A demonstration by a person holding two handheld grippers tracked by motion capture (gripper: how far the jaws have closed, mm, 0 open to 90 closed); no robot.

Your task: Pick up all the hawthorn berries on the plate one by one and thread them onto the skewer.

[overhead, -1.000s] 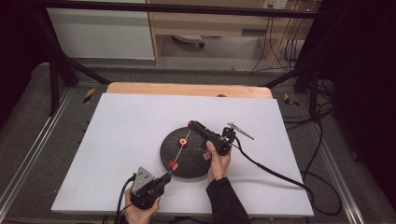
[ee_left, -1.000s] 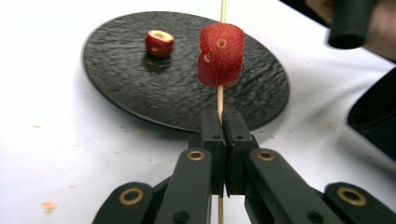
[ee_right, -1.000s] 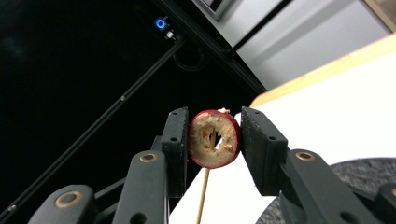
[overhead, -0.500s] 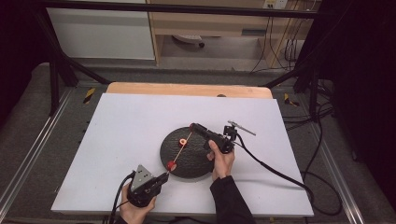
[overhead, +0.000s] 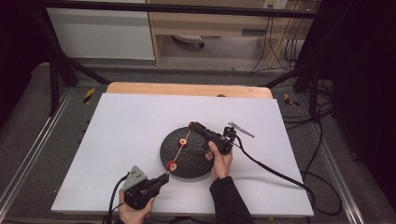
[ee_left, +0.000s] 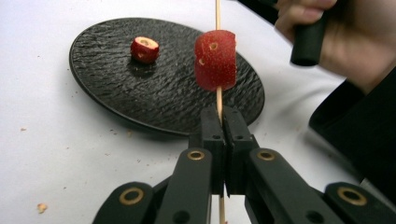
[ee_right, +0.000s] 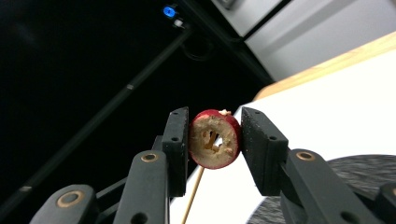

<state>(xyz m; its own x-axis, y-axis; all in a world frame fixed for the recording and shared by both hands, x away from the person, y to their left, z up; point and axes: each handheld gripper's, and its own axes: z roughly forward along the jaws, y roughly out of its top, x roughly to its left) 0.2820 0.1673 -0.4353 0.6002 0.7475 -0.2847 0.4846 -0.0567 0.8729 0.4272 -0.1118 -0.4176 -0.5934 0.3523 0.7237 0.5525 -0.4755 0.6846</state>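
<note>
My left tool (ee_left: pixel 219 122) is clamped on the skewer (ee_left: pixel 217 95); my right tool (ee_right: pixel 214 140) grips a red fruit ring (ee_right: pixel 214 139) at its tip, above the black plate (overhead: pixel 187 164).

Lab: black camera frame (overhead: pixel 56 79), trailing cables (overhead: pixel 280 51)

Thin wooden skewer (overhead: pixel 179 149) slanted over plate, three red fruit slices (ee_left: pixel 215 59) threaded

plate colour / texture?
Black, with a rough rippled texture: plate, clearest in the left gripper view.
</note>
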